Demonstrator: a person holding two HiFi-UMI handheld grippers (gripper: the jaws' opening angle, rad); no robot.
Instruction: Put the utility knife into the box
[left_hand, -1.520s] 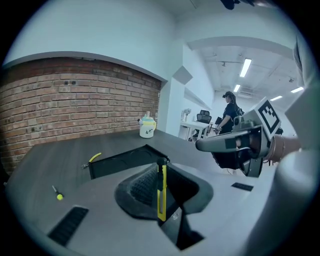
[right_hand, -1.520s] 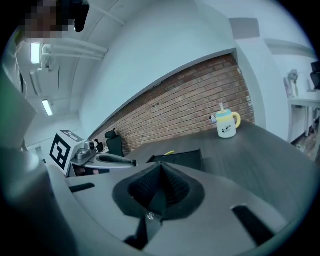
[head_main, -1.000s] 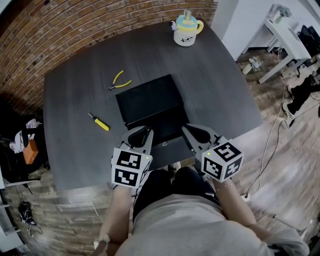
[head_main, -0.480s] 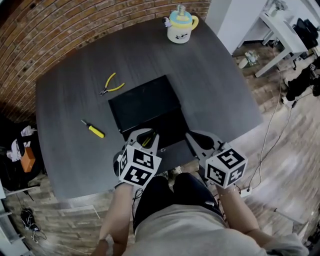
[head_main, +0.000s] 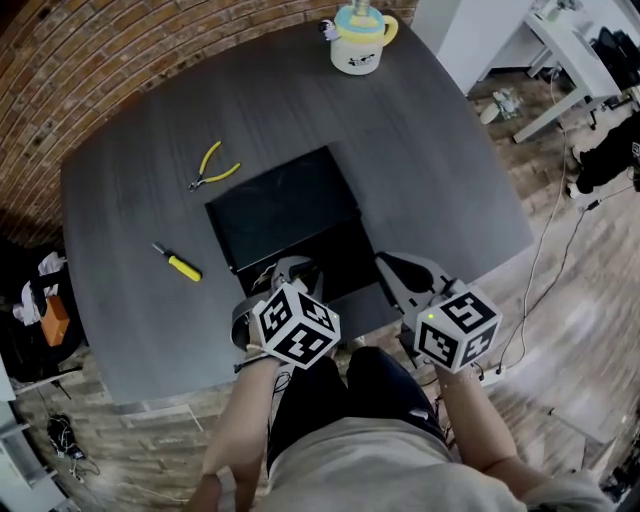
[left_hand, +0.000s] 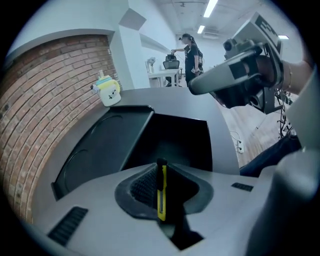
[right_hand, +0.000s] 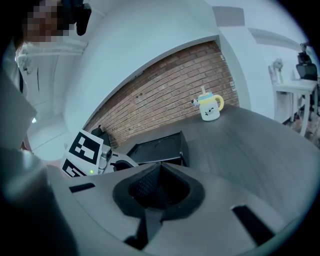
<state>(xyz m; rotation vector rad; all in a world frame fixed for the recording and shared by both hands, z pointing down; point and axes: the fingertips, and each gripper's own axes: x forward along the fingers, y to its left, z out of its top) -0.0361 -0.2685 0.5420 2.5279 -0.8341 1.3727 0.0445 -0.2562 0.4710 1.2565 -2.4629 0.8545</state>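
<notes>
A yellow utility knife (left_hand: 161, 192) stands on edge between the pads of my left gripper (left_hand: 161, 175), which is shut on it. Just ahead lies the black box (left_hand: 176, 144), open, with its lid (left_hand: 102, 145) folded back to the left. In the head view the left gripper (head_main: 288, 272) hovers over the near left corner of the box (head_main: 345, 262). My right gripper (head_main: 388, 268) hangs at the box's near right corner. In its own view the right gripper (right_hand: 159, 184) is shut on nothing, with the box (right_hand: 160, 147) beyond it.
Yellow pliers (head_main: 212, 167) and a yellow-handled screwdriver (head_main: 178, 263) lie on the dark table (head_main: 450, 180) left of the box. A white mug with a yellow handle (head_main: 358, 40) stands at the far edge. The table's near edge runs under both grippers.
My left gripper has rolled and shifted a little right, closer over the box's near end, still holding the knife. The right gripper has hardly moved.
</notes>
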